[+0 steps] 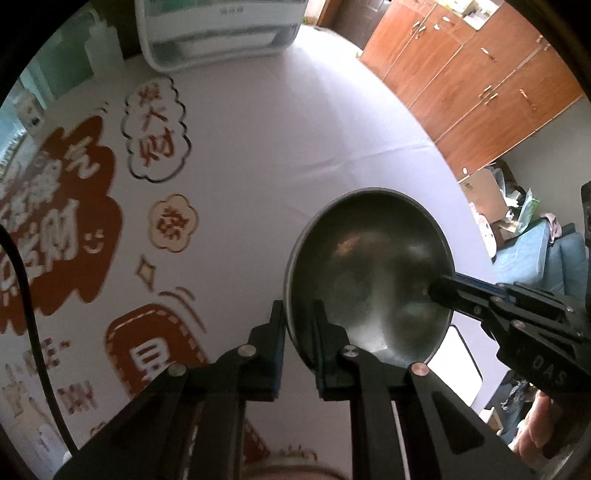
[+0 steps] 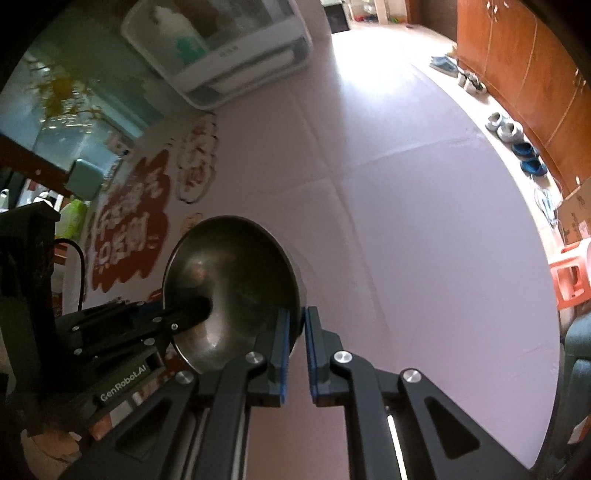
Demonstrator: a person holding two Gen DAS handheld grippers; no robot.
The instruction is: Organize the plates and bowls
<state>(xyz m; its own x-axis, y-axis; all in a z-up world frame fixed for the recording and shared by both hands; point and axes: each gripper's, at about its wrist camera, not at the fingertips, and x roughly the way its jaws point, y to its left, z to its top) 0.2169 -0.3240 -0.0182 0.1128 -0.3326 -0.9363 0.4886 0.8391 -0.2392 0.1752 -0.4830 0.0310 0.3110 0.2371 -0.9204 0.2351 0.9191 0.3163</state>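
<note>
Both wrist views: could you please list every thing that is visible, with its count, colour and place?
Round metal bowl: one, dark grey steel, held above the table by both grippers.
Round table with pale cloth: one, lilac-white with red printed characters on its left part, under the bowl.
White plastic dish cabinet: one, white and grey, at the far table edge.
Wooden cupboards: one row, reddish brown, along the wall at right.
Shoes: several, white and blue, on the floor by the cupboards.
Left gripper: one, black, shut on the bowl's rim.
Right gripper: one, black with blue pads, shut on the opposite rim.
</note>
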